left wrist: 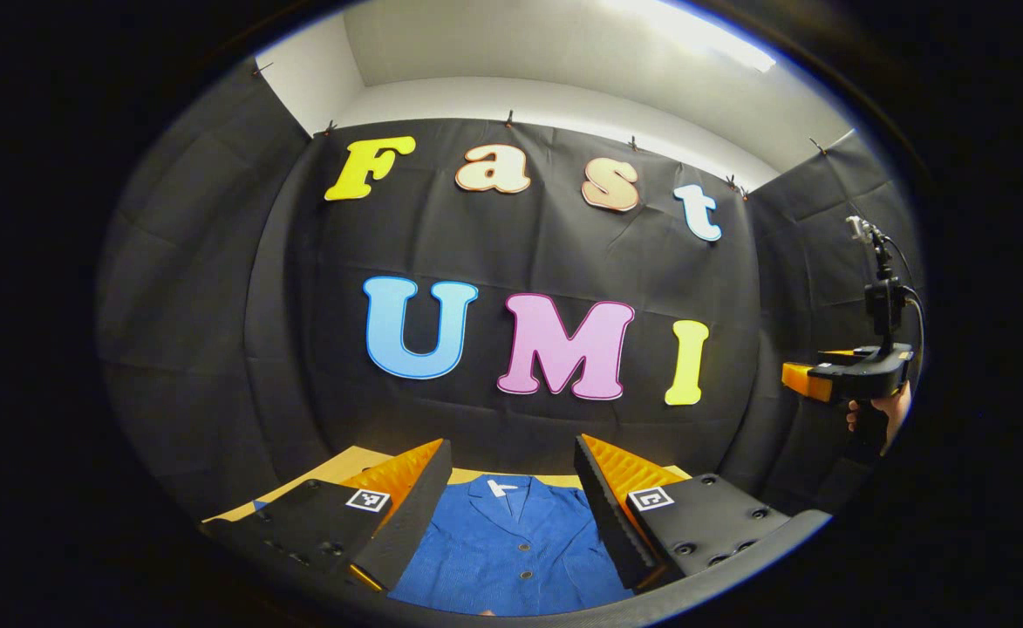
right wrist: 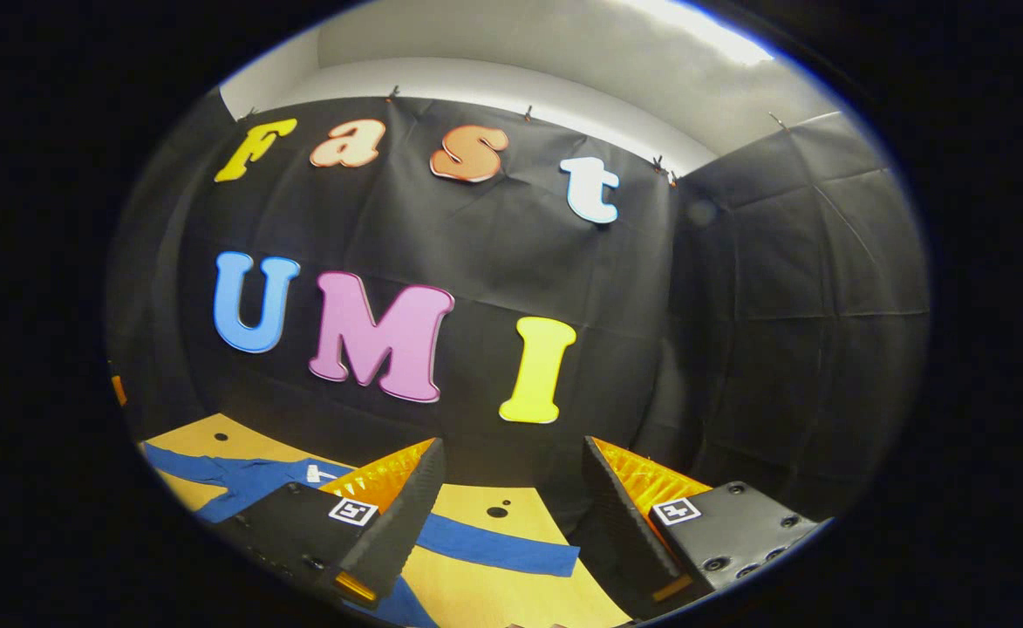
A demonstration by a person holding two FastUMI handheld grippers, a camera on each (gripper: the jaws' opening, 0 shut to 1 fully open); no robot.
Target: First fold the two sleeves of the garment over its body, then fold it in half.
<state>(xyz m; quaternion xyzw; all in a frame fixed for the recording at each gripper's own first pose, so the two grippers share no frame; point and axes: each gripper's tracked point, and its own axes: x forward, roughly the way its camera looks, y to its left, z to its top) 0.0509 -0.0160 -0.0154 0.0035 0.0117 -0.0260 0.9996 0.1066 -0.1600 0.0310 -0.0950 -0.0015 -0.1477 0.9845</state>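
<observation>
Jacket flat on the counter, both tools held apart above it

Your left tool hangs over the blue jacket, its two fingers spread wide with nothing between them but the cloth below. In the left gripper view the jacket lies front up on the tan counter, collar toward the back wall, with its buttons running down the middle.

Your right tool is also spread apart and grips nothing. Between and beside its fingers in the right gripper view you can see one sleeve stretched straight out across the counter, flat and unfolded. The jacket's body lies off to the left in that view.

Far right in the left gripper view, your hand holds the right tool's black and orange body up in the air, well apart from the jacket.

Black cloth walls the booth on three sides, with a white ceiling and a bright light above.
</observation>
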